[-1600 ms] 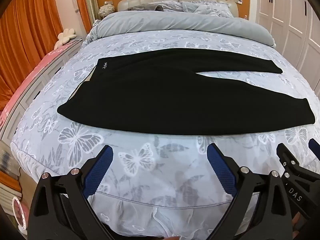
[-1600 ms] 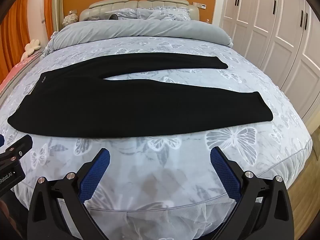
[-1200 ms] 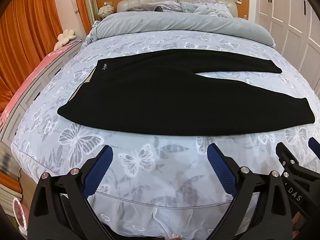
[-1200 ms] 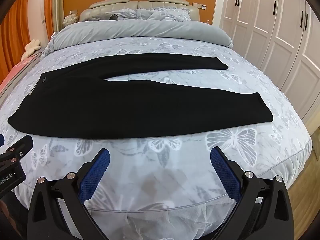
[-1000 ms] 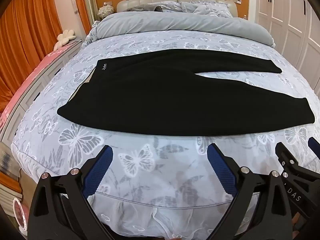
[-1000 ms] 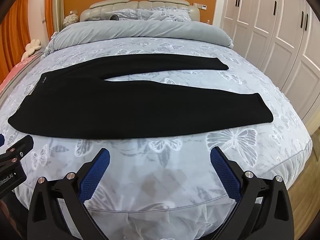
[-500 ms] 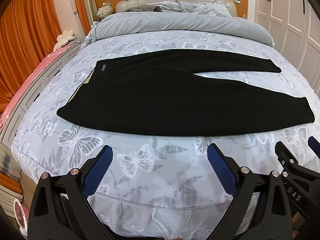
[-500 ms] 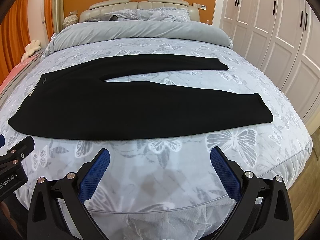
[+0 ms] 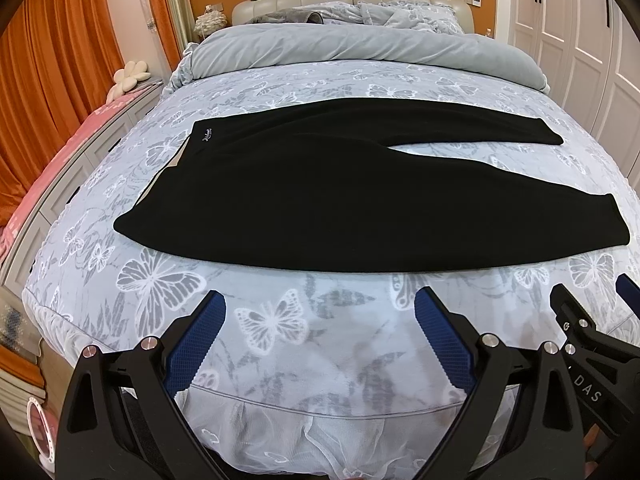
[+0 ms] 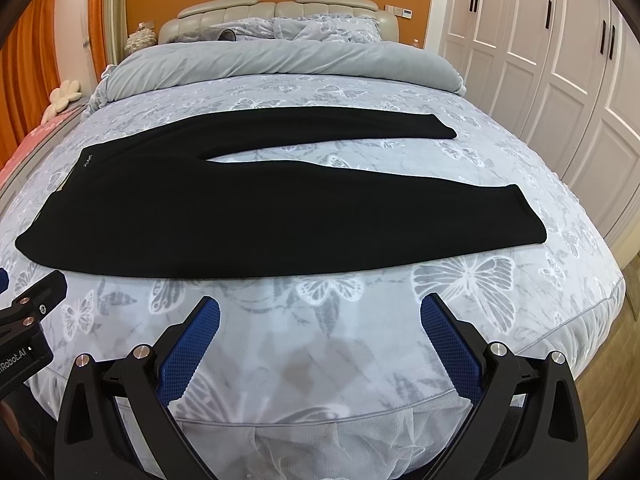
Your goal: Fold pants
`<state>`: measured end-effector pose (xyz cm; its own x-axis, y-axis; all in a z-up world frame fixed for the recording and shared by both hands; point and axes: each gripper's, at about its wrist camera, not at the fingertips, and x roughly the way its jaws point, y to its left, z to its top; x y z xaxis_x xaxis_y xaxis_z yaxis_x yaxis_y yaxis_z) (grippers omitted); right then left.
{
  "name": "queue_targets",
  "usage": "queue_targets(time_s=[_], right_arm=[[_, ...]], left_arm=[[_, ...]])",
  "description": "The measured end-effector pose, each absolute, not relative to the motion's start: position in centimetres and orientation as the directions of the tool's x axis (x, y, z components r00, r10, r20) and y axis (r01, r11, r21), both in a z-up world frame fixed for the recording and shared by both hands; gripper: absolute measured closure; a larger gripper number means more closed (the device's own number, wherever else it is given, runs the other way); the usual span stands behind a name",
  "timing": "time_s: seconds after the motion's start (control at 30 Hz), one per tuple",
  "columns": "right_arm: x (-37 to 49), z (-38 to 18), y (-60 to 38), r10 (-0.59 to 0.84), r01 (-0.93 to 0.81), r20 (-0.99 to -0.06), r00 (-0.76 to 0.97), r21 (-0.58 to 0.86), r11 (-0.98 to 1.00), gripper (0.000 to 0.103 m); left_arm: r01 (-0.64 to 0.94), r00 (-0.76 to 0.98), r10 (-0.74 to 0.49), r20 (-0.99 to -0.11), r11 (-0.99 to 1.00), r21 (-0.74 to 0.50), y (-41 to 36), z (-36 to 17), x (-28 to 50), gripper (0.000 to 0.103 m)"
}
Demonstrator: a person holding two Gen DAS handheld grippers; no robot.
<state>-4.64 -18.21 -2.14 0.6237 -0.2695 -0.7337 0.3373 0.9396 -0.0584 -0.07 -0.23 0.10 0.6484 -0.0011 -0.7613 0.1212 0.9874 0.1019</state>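
Note:
Black pants (image 9: pixel 320 196) lie flat across the bed, waistband at the left, both legs running right and spread apart in a narrow V; they also show in the right wrist view (image 10: pixel 256 208). My left gripper (image 9: pixel 320 312) is open and empty, over the bed's near edge, short of the pants' near hem. My right gripper (image 10: pixel 320 316) is open and empty, also near the foot edge, in front of the near leg. Neither touches the pants.
The bed (image 9: pixel 280 340) has a grey butterfly cover, with a rolled grey duvet (image 9: pixel 360 48) and pillows at the head. Orange curtains (image 9: pixel 48 72) and a pink bench stand at the left. White wardrobe doors (image 10: pixel 560 80) line the right. Wood floor shows at the right.
Both views have shifted very slightly; the pants and both open grippers stand as before.

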Motion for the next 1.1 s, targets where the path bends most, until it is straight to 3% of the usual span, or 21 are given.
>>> queue_targets(time_s=[1.1], right_arm=[[-4.96, -3.0, -18.65, -0.269, 0.338, -0.737, 0.62, -0.058, 0.939, 0.005]], left_arm=[[0.125, 0.645, -0.007, -0.765, 0.988, 0.096, -0.02, -0.26, -0.02, 0.009]])
